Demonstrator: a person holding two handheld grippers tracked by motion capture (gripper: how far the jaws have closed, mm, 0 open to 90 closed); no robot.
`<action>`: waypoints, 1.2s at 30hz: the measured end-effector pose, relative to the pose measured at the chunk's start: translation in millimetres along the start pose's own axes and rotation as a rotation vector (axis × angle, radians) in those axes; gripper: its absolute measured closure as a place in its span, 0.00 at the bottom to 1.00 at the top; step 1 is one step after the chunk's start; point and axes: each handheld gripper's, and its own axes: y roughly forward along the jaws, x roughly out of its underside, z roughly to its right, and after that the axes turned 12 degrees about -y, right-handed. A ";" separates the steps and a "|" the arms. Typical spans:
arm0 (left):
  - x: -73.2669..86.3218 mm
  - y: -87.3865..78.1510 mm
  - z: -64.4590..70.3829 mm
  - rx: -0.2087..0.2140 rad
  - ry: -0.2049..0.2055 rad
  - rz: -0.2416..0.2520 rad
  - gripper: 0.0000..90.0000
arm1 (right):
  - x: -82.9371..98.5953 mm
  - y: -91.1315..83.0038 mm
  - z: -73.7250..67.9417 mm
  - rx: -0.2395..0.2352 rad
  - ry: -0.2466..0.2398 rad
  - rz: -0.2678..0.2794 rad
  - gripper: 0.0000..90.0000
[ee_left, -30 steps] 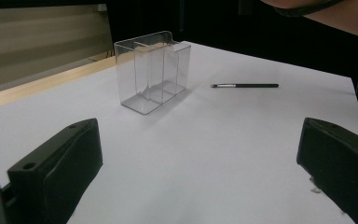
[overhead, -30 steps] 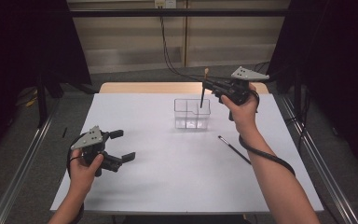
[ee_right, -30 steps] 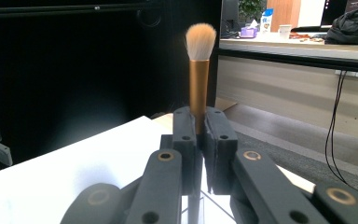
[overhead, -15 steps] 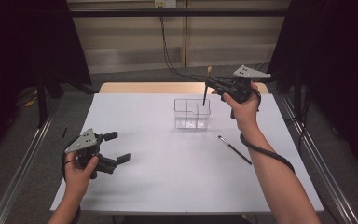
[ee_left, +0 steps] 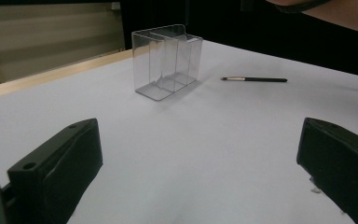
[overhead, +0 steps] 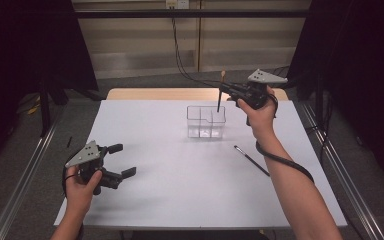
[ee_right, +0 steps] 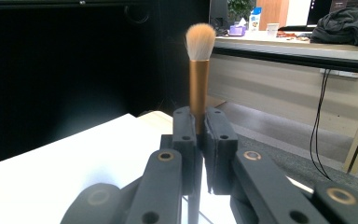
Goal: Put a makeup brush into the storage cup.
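Observation:
My right gripper (overhead: 223, 90) (ee_right: 199, 122) is shut on a makeup brush (overhead: 220, 92) (ee_right: 199, 70) with a gold ferrule and pale bristles up. It holds the brush upright, its dark handle tip over the back right of a clear plastic organizer (overhead: 206, 121) (ee_left: 166, 60) with several compartments. A second, thin dark brush (overhead: 251, 160) (ee_left: 254, 79) lies flat on the white table (overhead: 180, 180), right of the organizer. My left gripper (overhead: 121, 160) (ee_left: 198, 172) stands open near the table's front left, with nothing between its jaws.
A wooden strip (overhead: 145, 94) runs along the table's far edge. Metal rails (overhead: 20, 185) flank both sides of the table. Cables (overhead: 180, 55) hang behind it. The person's right forearm (overhead: 290, 185) crosses the table's right side.
The left gripper has drifted toward the front left of the table, still open. The right gripper has shifted slightly right and back with the brush, holding it over the organizer.

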 end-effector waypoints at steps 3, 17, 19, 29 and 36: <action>1.0 0.0 -0.1 -0.001 -0.002 -0.003 0.00 | 0.0 1.6 -0.1 0.005 -0.010 -0.002 0.93; 3.2 -4.3 0.9 -0.010 0.003 -0.005 0.00 | 4.8 5.4 0.2 0.015 -0.020 -0.015 0.93; 3.5 -4.8 1.0 -0.009 0.003 -0.007 0.00 | 5.7 6.6 -1.4 0.010 -0.027 -0.022 0.93; 3.1 -6.8 1.5 -0.013 0.005 -0.001 0.00 | 13.8 6.2 -3.2 0.010 -0.018 -0.032 0.93; 2.8 -6.4 2.1 -0.012 0.005 0.000 0.00 | 21.2 6.5 -5.4 0.004 -0.008 -0.039 0.93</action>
